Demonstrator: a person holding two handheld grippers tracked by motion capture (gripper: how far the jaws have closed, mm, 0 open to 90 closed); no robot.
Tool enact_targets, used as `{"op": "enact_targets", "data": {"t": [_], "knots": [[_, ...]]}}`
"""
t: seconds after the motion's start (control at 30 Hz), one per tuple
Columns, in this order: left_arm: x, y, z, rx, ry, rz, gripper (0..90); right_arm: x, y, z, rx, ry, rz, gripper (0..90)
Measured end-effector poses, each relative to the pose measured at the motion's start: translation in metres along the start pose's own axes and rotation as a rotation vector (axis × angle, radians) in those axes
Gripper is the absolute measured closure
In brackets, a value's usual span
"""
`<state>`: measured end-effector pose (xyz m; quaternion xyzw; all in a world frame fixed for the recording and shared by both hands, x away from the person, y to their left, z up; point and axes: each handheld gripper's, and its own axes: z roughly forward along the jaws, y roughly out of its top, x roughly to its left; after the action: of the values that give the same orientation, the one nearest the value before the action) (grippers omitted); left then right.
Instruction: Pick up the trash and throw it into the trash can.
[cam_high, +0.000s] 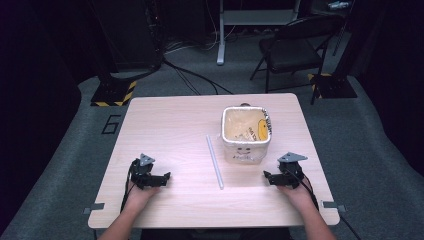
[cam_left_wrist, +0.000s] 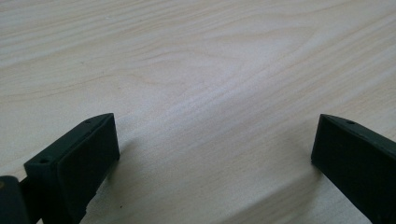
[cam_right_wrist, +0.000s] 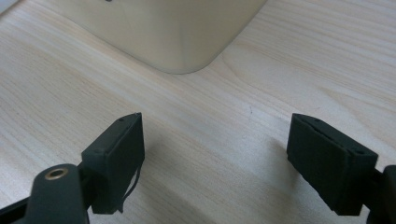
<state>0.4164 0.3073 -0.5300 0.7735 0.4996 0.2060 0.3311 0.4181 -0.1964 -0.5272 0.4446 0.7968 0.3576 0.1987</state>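
Observation:
A white straw (cam_high: 215, 161) lies on the light wood table (cam_high: 170, 125), just left of a small cream bin (cam_high: 246, 134) lined with a bag that bears a yellow smiley face. My left gripper (cam_high: 166, 176) rests near the table's front left, jaws wide apart over bare wood (cam_left_wrist: 215, 140), nothing between them. My right gripper (cam_high: 267, 176) rests at the front right, below the bin, and is open too (cam_right_wrist: 215, 154). The bin's rounded cream corner (cam_right_wrist: 177, 32) rises just beyond its jaws.
A black folding chair (cam_high: 295, 47) and a white desk leg (cam_high: 221, 35) stand on the grey floor behind the table. Cables trail across the floor. Black stand bases with yellow-black tape (cam_high: 114, 92) sit at the far corners.

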Motion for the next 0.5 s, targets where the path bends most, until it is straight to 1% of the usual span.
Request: {"op": "enact_targets", "data": {"t": [0.03, 0.07, 0.1, 0.13, 0.2, 0.23, 0.3, 0.33, 0.37, 0.43, 0.47, 0.5], "knots": [[0.0, 0.0, -0.001, -0.008, 0.002, 0.001, 3.7, 0.0, 0.0, 0.0, 0.0, 0.0, 0.0, 18.5], [0.0, 0.0, -0.001, -0.008, 0.002, 0.001, 9.2, 0.0, 0.0, 0.0, 0.0, 0.0, 0.0, 18.6], [-0.001, 0.001, -0.003, -0.009, 0.0, 0.005, 9.2, 0.0, 0.0, 0.0, 0.0, 0.0, 0.0, 18.6], [-0.002, 0.002, -0.003, -0.01, 0.007, -0.002, 17.7, 0.0, 0.0, 0.0, 0.002, 0.001, 0.003, 18.6], [-0.005, 0.004, -0.003, -0.007, 0.006, -0.005, 18.8, 0.0, 0.0, 0.0, 0.003, 0.001, 0.004, 18.5], [-0.006, 0.005, -0.003, -0.003, 0.001, -0.006, 21.6, 0.0, 0.0, 0.0, 0.003, 0.001, 0.004, 18.6], [-0.008, 0.006, -0.003, -0.004, -0.005, -0.002, 23.6, 0.0, 0.0, 0.0, 0.003, 0.001, 0.004, 18.5], [-0.01, 0.007, -0.003, 0.005, -0.01, 0.004, 24.3, 0.0, 0.0, 0.0, 0.003, 0.001, 0.004, 18.6], [-0.013, 0.008, -0.003, 0.01, -0.018, 0.007, 24.3, 0.0, 0.0, 0.0, 0.003, 0.001, 0.004, 18.6], [-0.018, 0.01, -0.003, 0.015, -0.043, 0.008, 28.3, 0.0, 0.0, 0.0, 0.003, 0.001, 0.004, 18.5], [-0.023, 0.013, -0.003, 0.016, -0.063, 0.024, 29.0, 0.0, 0.0, 0.0, 0.003, 0.001, 0.004, 18.5], [-0.025, 0.014, -0.003, 0.015, -0.072, 0.035, 30.0, 0.0, 0.0, 0.0, 0.003, 0.001, 0.004, 18.6]]}}
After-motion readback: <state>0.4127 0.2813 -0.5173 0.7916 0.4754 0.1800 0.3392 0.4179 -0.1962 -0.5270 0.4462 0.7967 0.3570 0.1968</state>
